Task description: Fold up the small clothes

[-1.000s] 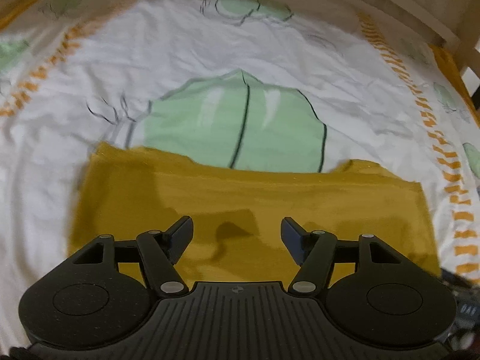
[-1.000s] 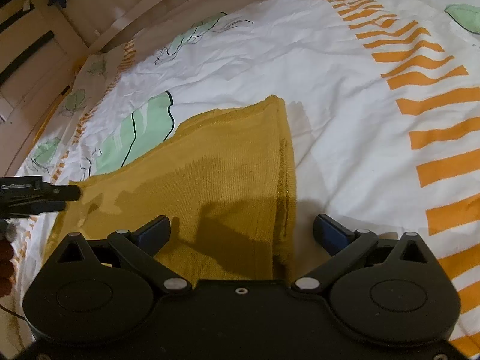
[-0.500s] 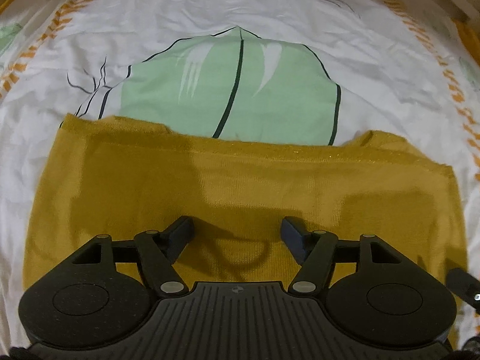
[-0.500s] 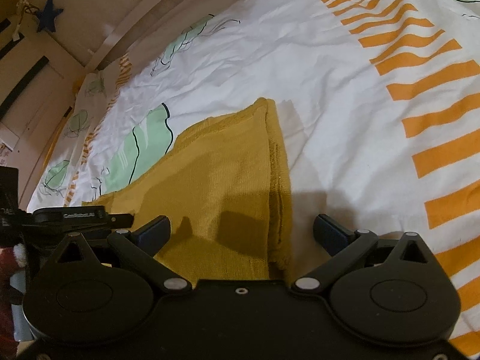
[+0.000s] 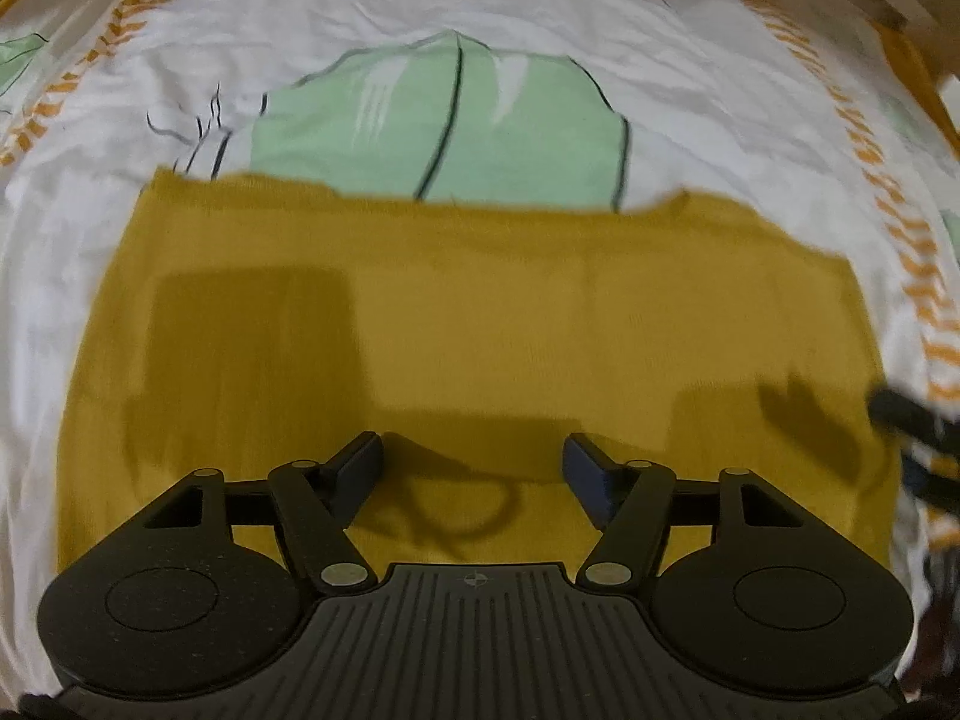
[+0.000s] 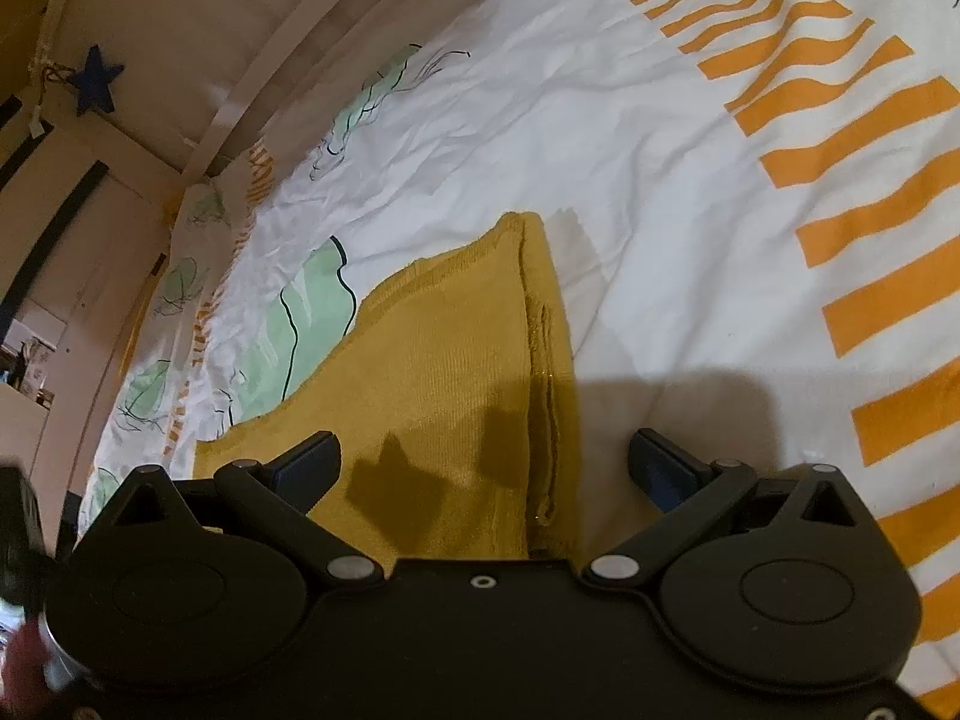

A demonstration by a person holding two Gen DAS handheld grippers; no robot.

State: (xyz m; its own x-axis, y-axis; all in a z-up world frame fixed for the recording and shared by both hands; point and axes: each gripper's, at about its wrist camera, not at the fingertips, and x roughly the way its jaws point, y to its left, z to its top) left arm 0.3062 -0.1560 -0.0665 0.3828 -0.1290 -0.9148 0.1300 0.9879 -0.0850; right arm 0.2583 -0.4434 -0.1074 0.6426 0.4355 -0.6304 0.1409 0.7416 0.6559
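Both hand-held grippers, left (image 5: pixel 473 465) and right (image 6: pixel 485 462), have lifted off the mustard garment (image 5: pixel 480 312), jaws released.

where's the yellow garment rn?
The yellow garment lies flat on the bedsheet, just ahead of the open left gripper, overlapping the green leaf print; its right edge runs between the right gripper fingers.

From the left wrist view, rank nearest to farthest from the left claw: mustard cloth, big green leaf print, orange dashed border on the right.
1. Mustard-yellow knit cloth, directly under and ahead of the open left claw.
2. Large green leaf print, straight ahead past the cloth's far edge.
3. Orange dashed border, far right of the white bedsheet.
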